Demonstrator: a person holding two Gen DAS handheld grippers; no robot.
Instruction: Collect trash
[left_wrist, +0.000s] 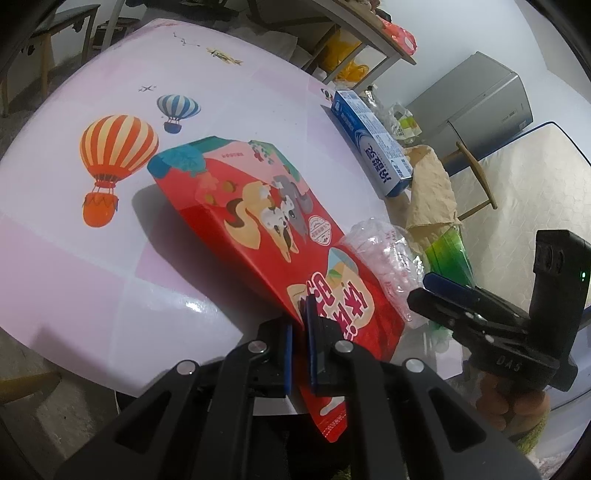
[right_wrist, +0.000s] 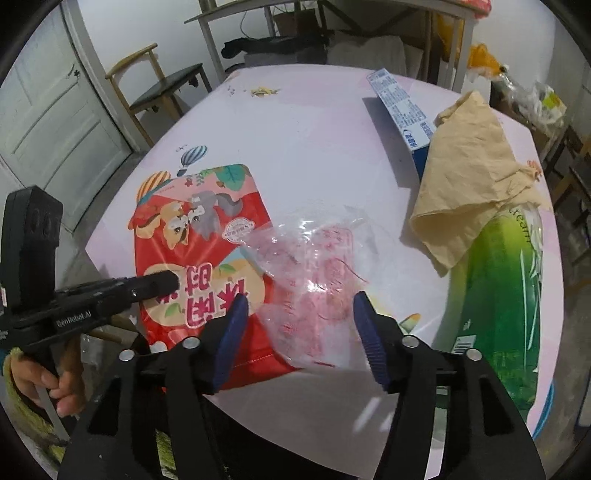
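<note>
A red snack bag (left_wrist: 258, 221) with cartoon animals lies on the pink table (left_wrist: 221, 92), its near end lifted off the edge. My left gripper (left_wrist: 299, 314) is shut on that near edge; in the right wrist view the left gripper (right_wrist: 162, 282) comes in from the left over the red snack bag (right_wrist: 199, 240). A crumpled clear plastic wrapper (right_wrist: 317, 273) with pink print rests partly on the bag. My right gripper (right_wrist: 299, 299) stands open around the wrapper, its pads apart from it. The left wrist view shows the right gripper (left_wrist: 424, 291) beside the wrapper (left_wrist: 384, 258).
A blue toothpaste box (right_wrist: 402, 107), a crumpled beige paper (right_wrist: 472, 158) and a green packet (right_wrist: 498, 295) lie along the table's right side. A wooden chair (right_wrist: 155, 85) and a white door (right_wrist: 48, 122) stand beyond the far left corner. A hand (right_wrist: 55, 384) holds the left gripper's handle.
</note>
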